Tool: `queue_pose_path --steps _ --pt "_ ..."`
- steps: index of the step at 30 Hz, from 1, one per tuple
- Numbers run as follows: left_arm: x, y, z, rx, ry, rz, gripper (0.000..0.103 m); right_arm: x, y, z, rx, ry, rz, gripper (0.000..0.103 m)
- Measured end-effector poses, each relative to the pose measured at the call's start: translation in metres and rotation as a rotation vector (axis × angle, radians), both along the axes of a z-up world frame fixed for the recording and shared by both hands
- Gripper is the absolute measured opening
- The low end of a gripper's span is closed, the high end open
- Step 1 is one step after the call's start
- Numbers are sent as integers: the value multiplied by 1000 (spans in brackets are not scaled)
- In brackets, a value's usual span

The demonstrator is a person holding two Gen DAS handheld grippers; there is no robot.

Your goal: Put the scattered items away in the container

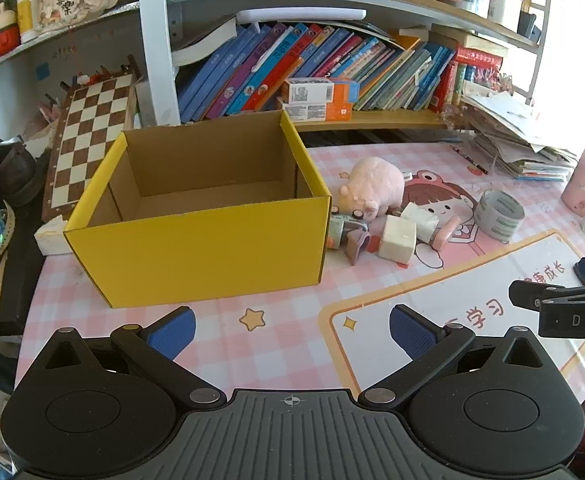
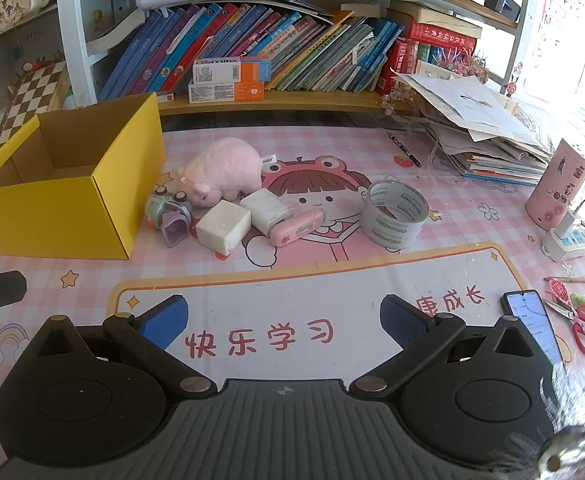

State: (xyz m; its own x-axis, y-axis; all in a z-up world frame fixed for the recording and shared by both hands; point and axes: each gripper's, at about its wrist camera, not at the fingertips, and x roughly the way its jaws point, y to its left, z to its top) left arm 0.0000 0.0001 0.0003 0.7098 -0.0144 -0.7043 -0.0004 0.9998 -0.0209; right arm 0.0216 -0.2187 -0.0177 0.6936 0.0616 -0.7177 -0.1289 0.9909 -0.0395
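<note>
Yellow cardboard makes up the box (image 1: 196, 248), which stands open-topped on the pink mat (image 1: 292, 344) with nothing visible inside, so the tidying looks not yet begun. Every loose item sits just to the box's right in a tight cluster: a pink plush pig (image 2: 222, 170), a small toy camera (image 2: 168, 204) close against the box wall, a cream block (image 2: 222, 228), a white case (image 2: 264, 210) and a pink stapler-like piece (image 2: 296, 226). A tape roll (image 2: 394, 214) lies a little apart, further right. All of these are judged still to go in.

The left gripper (image 1: 292, 332) hovers over the mat in front of the box, jaws spread wide with nothing between them. The right gripper (image 2: 284, 320) is likewise wide open and empty, short of the cluster.

The left view looks down into the box and shows its bare floor; the right view sees only part of the interior. The right view alone shows the scissors (image 2: 584, 324) and the charger (image 2: 564, 236), and the whole phone (image 2: 530, 320).
</note>
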Motion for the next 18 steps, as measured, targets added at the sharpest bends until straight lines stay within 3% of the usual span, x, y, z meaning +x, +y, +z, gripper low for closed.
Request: queue_pose_path --steps 18 --pt "1 -2 -9 -3 7 6 103 3 2 -2 -5 3 0 103"
